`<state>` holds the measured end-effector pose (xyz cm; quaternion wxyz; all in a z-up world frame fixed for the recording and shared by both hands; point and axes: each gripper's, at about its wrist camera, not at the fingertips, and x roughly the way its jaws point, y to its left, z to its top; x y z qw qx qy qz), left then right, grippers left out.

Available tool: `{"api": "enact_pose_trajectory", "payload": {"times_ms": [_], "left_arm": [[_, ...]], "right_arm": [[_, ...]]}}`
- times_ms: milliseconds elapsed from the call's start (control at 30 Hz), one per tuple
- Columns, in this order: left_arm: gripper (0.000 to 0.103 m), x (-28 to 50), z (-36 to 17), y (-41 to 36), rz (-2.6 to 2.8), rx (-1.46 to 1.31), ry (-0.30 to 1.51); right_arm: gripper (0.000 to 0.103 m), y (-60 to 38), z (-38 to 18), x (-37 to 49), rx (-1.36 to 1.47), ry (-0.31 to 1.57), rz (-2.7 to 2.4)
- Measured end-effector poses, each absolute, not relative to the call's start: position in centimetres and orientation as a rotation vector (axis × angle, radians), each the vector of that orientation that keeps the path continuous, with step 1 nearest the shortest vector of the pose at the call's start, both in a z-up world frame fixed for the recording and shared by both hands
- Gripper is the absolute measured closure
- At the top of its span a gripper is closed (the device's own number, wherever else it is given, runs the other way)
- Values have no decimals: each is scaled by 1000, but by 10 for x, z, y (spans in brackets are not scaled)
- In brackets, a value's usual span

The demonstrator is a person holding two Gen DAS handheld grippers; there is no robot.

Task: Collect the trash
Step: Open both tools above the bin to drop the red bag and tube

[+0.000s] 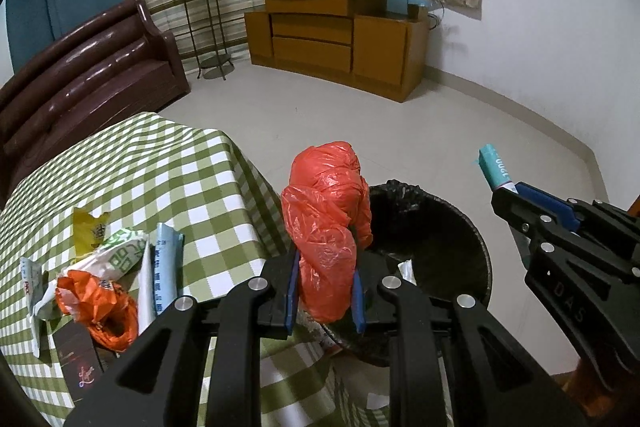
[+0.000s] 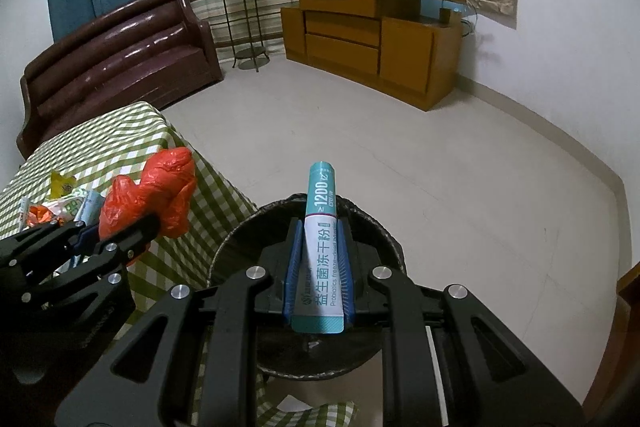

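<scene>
- Step in hand, as judged: transfer of two collected items to the black-lined trash bin point(image 2: 304, 307); both are carried at the bin and neither is released.
- The left hand-held gripper point(image 1: 326, 291) is clamped on a crumpled red plastic bag point(image 1: 326, 227). The bag stands up between the blue pads, at the bin's near-left rim, just beside the worktop edge.
- The right hand-held gripper point(image 2: 318, 279) is clamped on a teal and white probiotic powder sachet point(image 2: 322, 247). The sachet points forward along the fingers, above the bin opening.
- Pose: both hand-held grippers point forward and slightly down, side by side, the left one between worktop and bin, the right one directly over the bin.
- Next move, as judged: the right jaws need only part to drop the sachet. The left hand-held gripper likely needs a short shift to the right first, so that the bag clears the rim.
- Remaining trash lies on the checked worktop point(image 1: 160, 163): an orange plastic bag point(image 1: 100, 311), a yellow wrapper point(image 1: 86, 231) and several white and green packets point(image 1: 124, 255).
- Risk, as judged: the light bag may cling to a pad on release.
</scene>
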<state>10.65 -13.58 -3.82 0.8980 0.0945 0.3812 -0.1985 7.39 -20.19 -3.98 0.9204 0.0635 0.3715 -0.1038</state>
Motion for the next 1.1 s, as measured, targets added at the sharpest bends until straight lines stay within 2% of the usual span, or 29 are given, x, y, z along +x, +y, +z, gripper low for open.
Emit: {"api": "enact_pose_trajectory", "payload": {"times_ms": [367,433,500,600,667,900,1000,1100], "left_arm": [[81,118,-39,-150,-418,205,812],[79,118,-40,-150,-417,204,815],[72,117,-41,-150,-415,206,818],[59,117,-39,-149,-411,198,809],[56,116,-39,-150,-408,198,805],[48,116,-38,-148,-400,190,802],[48,117,-36,-147,-399,186,800],[48,116,-35,-144,-397,180,803]], "right_arm": [[84,-214,-54,79,155,783,-237],[79,-216,-56,80,163,787,-237],[71,-218,-56,79,169,782,-242],[71,-218,-54,79,168,778,-244],[71,-218,-53,78,168,774,-246],[69,-219,-46,77,169,759,-254],[64,-220,-44,75,169,753,-257],[63,-219,-43,75,168,750,-259]]}}
